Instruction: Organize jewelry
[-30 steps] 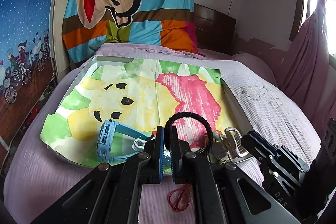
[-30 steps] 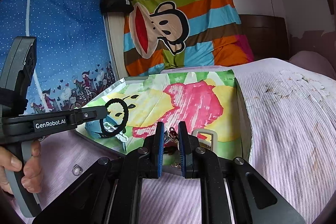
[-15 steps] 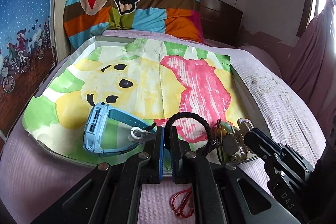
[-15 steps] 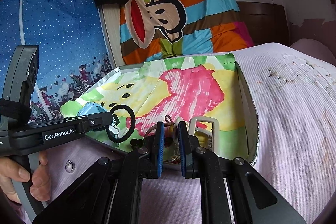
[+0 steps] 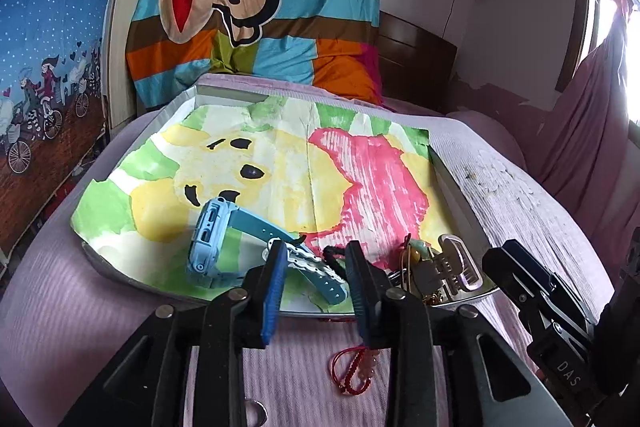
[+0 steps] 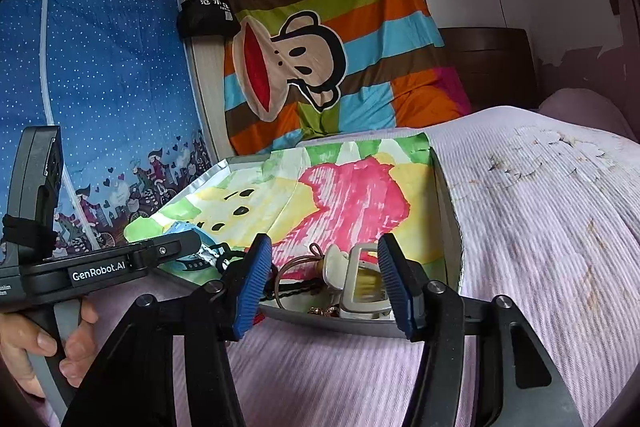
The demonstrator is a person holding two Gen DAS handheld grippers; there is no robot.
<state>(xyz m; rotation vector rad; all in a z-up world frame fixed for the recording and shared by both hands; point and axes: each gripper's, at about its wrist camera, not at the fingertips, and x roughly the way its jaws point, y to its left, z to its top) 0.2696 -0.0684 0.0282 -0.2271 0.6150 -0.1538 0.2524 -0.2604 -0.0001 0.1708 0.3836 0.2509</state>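
Both of your claws have opened since a moment ago. Your left claw (image 5: 316, 291) was pinched on the black braided bracelet (image 5: 334, 259), and now its blue pads stand apart with nothing between them. The bracelet lies low in the tray (image 5: 132, 273), half hidden behind the claw, just beside the blue watch (image 5: 224, 239). I think you let it go there on purpose, so the bands sit together.

Your right claw (image 6: 326, 285) is wide apart too. It hangs right over the pile in the near corner of the tray: a silver hair clip (image 6: 362, 287), a thin brown ring-shaped band (image 6: 298, 263), and some small gold bits too tiny to tell. The open claw looks ready to pick one up, most likely the clip.

The tray is flat and grey with a low rim. A crinkly painted paper (image 5: 312, 167) with a yellow bear and a pink shape lines it, so small things are easy to spot. The watch is smooth rubbery plastic with little holes in its strap. The bracelet looks like woven cord. A red string bracelet (image 5: 356, 367) with pale beads lies outside the tray on the bumpy lilac bedspread (image 6: 540, 227), so it is not sorted yet. Your hand (image 6: 36, 351) grips the left handle.
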